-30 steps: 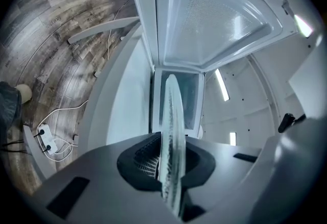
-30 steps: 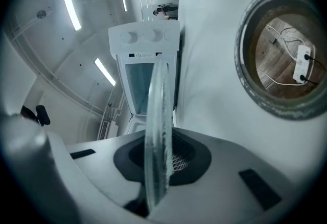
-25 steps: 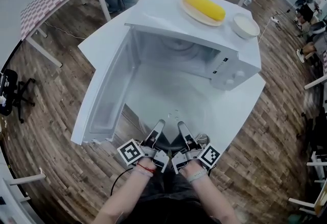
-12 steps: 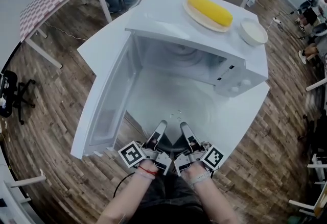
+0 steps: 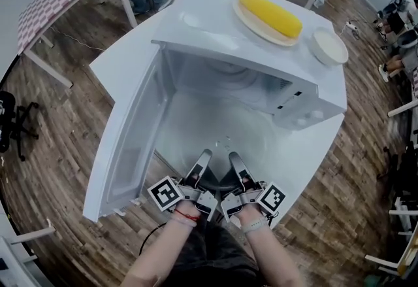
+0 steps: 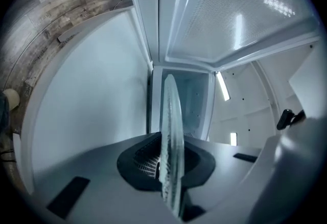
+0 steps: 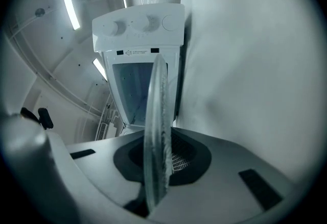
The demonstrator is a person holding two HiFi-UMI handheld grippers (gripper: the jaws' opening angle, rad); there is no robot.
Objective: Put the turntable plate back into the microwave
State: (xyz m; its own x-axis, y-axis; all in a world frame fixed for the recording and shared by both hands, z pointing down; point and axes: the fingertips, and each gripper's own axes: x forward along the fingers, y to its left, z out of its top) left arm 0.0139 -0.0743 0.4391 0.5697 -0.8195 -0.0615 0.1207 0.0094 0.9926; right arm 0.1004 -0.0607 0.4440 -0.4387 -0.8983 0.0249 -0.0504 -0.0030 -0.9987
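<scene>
A clear glass turntable plate (image 5: pixel 219 132) is held level in front of the open white microwave (image 5: pixel 304 106), its far part reaching over the cavity floor. My left gripper (image 5: pixel 202 161) and right gripper (image 5: pixel 234 163) sit side by side, both shut on the plate's near rim. In the left gripper view the plate (image 6: pixel 171 141) stands edge-on between the pads of the left gripper (image 6: pixel 171 169), with the cavity ahead. The right gripper view has the plate (image 7: pixel 156 136) clamped in the right gripper (image 7: pixel 158 167), facing the control panel (image 7: pixel 138 26).
The microwave door (image 5: pixel 127 142) hangs wide open to the left. On top of the microwave lie a plate with a yellow corn cob (image 5: pixel 270 12) and a white bowl (image 5: pixel 328 46). The microwave stands on a white table (image 5: pixel 307 151); wooden floor, other tables and people surround it.
Both grippers keep their grip on the plate and have barely moved. The head camera has shifted, so the microwave and its door now sit slightly nearer and larger.
</scene>
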